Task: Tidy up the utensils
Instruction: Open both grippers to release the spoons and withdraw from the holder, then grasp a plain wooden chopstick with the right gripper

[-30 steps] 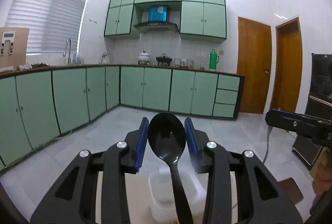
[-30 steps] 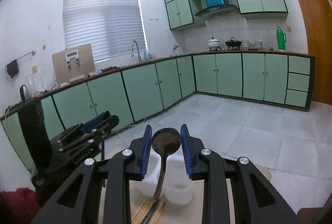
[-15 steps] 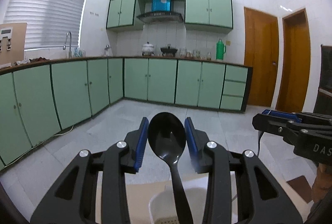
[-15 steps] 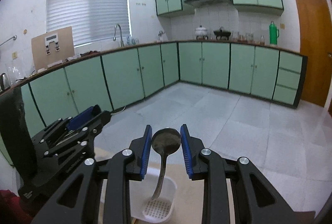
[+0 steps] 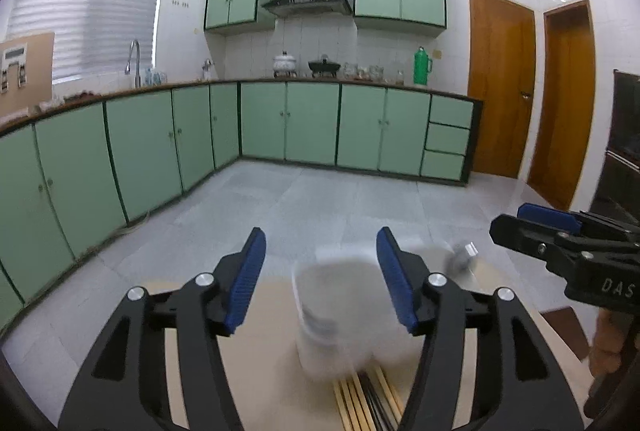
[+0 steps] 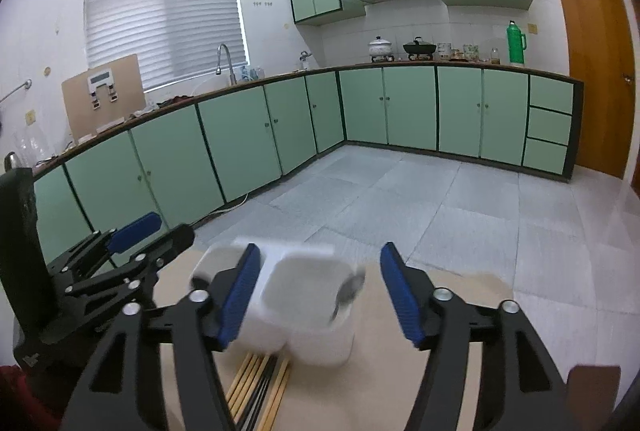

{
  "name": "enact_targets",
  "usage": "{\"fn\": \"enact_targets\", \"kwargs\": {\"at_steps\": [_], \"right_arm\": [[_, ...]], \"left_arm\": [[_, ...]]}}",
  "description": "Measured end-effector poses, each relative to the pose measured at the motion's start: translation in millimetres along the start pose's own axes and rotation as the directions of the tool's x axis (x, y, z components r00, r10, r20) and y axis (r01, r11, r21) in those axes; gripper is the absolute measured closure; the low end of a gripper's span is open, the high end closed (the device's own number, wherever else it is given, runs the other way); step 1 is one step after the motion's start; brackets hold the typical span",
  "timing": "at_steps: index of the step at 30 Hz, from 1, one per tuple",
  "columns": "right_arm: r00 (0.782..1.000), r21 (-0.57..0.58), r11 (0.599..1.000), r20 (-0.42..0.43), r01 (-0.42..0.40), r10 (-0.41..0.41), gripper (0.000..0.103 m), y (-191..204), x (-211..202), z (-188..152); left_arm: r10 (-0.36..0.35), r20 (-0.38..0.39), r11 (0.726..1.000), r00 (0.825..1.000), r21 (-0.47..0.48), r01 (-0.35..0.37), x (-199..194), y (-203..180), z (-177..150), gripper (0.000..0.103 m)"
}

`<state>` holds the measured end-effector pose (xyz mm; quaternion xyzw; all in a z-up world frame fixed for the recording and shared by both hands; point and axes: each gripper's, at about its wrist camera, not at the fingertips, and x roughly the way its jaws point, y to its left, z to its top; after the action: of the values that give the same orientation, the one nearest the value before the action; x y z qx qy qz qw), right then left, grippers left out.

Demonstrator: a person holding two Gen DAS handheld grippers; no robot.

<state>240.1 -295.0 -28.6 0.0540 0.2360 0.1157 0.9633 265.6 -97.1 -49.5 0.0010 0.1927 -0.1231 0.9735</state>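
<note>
A white utensil holder [image 5: 326, 315] with compartments stands on a beige table [image 5: 264, 371]; it also shows in the right wrist view [image 6: 304, 307], blurred. My left gripper [image 5: 320, 277] is open and empty just above and behind it. My right gripper [image 6: 320, 291] is open and empty over the holder. A metal spoon [image 6: 349, 291] leans in the holder's right compartment; its bowl shows in the left wrist view [image 5: 460, 260]. The black spoon is not clearly visible. Several chopsticks [image 6: 260, 387] lie on the table in front of the holder, also seen from the left wrist [image 5: 366, 403].
The right gripper [image 5: 568, 247] shows at the right of the left view; the left gripper [image 6: 120, 263] shows at the left of the right view. Green kitchen cabinets [image 5: 304, 127] and a tiled floor [image 5: 320, 199] lie beyond the table. A red cloth [image 6: 16, 399] sits at lower left.
Both grippers opened and let go of their spoons: the black spoon left the left gripper, the metal spoon dropped into the holder. Both views tilted down towards the holder.
</note>
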Motion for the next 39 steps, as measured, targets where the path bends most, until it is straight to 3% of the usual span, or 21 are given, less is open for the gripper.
{"fn": "enact_targets", "kwargs": {"at_steps": [7,11,18,25,32,35,39], "right_arm": [[0.992,0.046,0.999,-0.125,0.005,0.001,0.031,20.3,-39.7,-78.5],[0.977,0.050,0.998,-0.210,0.039,-0.028,0.031,27.6,-56.9,-129.8],[0.937,0.053,0.997,-0.348,0.060,-0.038,0.031,39.1,-74.4,-190.1],[0.921,0.027,0.998,-0.387,0.054,-0.039,0.031,54.8,-67.6,-208.1],[0.905,-0.093,0.985,-0.391,0.144,-0.169,0.032,63.1,-61.2,-211.1],[0.898,-0.083,0.978,-0.387,0.192,-0.209,0.032,51.7,-65.0,-208.9],[0.921,-0.002,0.991,-0.369,0.135,-0.126,0.038,42.0,-71.1,-205.1]], "left_arm": [[0.007,-0.176,0.999,0.984,-0.032,-0.013,-63.0,-0.1,-77.1,0.038],[0.040,-0.304,0.999,0.952,0.019,-0.036,-82.1,1.9,-127.7,0.038],[0.076,-0.416,0.997,0.906,0.020,-0.074,-104.8,18.5,-170.9,0.038],[0.073,-0.458,0.996,0.886,-0.005,-0.085,-115.9,23.3,-190.8,0.038],[0.057,-0.468,0.998,0.882,-0.008,-0.069,-114.4,14.2,-187.8,0.036],[0.051,-0.468,0.998,0.882,-0.008,-0.062,-114.1,11.1,-184.7,0.035],[0.031,-0.471,0.999,0.882,-0.009,-0.041,-115.4,5.5,-187.0,0.035]]}}
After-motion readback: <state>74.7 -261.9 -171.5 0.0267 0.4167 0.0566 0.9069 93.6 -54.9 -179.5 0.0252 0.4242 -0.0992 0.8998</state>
